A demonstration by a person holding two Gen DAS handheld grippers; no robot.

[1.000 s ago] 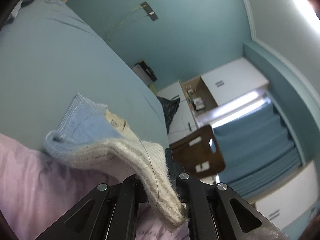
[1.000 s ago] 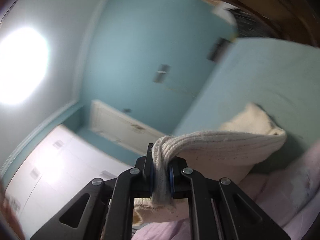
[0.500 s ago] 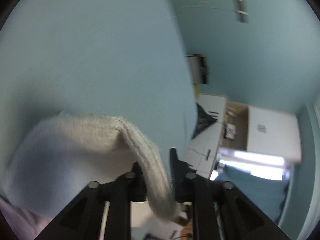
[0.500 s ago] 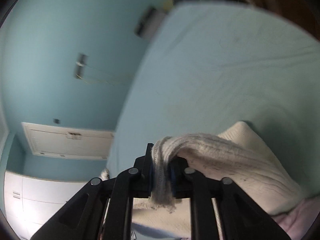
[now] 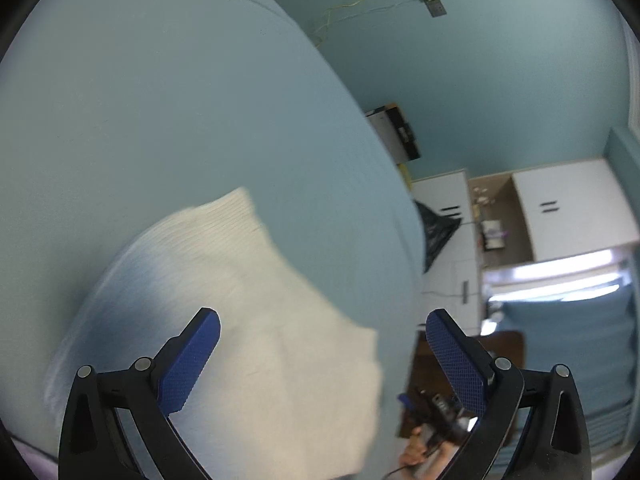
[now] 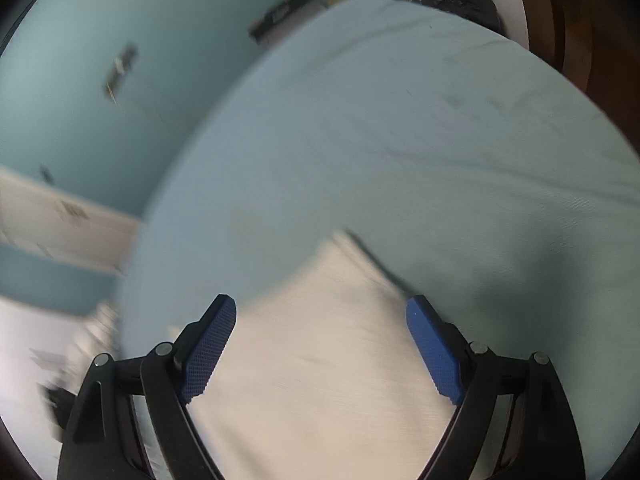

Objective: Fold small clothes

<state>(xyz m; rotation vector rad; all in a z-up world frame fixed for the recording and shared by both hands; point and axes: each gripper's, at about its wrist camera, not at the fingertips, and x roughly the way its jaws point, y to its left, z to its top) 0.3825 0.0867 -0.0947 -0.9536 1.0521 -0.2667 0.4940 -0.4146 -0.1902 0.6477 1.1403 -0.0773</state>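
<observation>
A small cream knitted garment (image 5: 248, 320) lies flat on the light blue bed sheet (image 5: 160, 100). My left gripper (image 5: 322, 320) is open above it, its blue pads (image 5: 192, 360) spread wide and holding nothing. In the right wrist view the same cream garment (image 6: 320, 380) lies below my right gripper (image 6: 320, 312), which is also open and empty, pads (image 6: 434, 352) wide apart. Both views are motion-blurred.
The bed sheet (image 6: 440, 140) fills most of both views. Beyond its edge are a teal wall (image 5: 480, 60), white cabinets (image 5: 572, 204), a black bag (image 5: 436, 228) and a brown wooden chair (image 5: 508, 344). The other handheld gripper (image 5: 436, 420) shows low in the left wrist view.
Both grippers were shut on the cream garment and carried it down toward the bed; now both have opened and the garment lies flat on the sheet.
</observation>
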